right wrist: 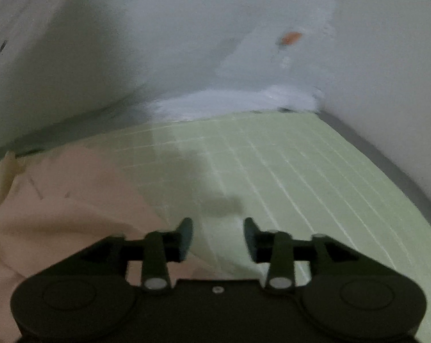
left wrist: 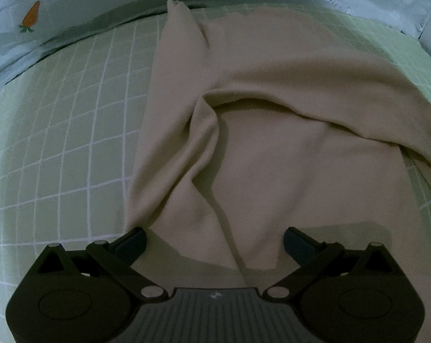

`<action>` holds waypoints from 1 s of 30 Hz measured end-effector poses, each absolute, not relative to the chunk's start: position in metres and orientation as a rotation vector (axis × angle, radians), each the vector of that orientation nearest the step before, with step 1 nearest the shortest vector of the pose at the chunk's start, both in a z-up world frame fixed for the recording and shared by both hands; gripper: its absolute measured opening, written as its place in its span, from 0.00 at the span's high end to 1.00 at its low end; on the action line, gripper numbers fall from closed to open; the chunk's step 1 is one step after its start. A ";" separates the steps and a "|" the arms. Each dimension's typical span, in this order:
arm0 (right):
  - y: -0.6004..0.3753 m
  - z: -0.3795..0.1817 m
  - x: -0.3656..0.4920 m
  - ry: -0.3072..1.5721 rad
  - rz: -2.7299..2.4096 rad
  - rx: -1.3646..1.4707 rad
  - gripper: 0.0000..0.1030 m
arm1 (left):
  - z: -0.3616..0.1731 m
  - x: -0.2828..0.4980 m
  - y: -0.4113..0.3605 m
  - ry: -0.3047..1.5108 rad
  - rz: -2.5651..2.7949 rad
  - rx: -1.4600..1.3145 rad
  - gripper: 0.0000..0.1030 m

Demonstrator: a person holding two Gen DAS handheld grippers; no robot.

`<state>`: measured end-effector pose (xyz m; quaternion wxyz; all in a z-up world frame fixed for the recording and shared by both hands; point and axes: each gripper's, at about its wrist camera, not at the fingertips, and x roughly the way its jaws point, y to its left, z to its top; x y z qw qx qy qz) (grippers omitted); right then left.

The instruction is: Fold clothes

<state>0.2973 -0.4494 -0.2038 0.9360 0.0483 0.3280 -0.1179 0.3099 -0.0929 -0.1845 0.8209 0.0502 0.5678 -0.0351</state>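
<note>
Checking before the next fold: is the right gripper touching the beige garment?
Apart. In the right wrist view, the right gripper stands open over the green sheet; the beige garment lies beside it.
</note>
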 end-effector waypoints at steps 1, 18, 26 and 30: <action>-0.456 -0.202 0.284 0.674 -0.273 0.137 0.53 | -0.185 0.309 -0.093 1.208 -0.075 0.107 0.01; -0.486 -0.223 0.213 0.777 -0.362 0.447 0.86 | -0.166 0.286 -0.086 1.197 -0.125 0.022 0.03; -0.492 -0.198 0.198 0.740 -0.403 0.428 0.98 | -0.142 0.310 -0.045 1.093 -0.025 -0.127 0.10; -0.493 -0.212 0.201 0.828 -0.425 0.406 0.98 | -0.143 0.350 -0.027 1.055 -0.001 -0.185 0.16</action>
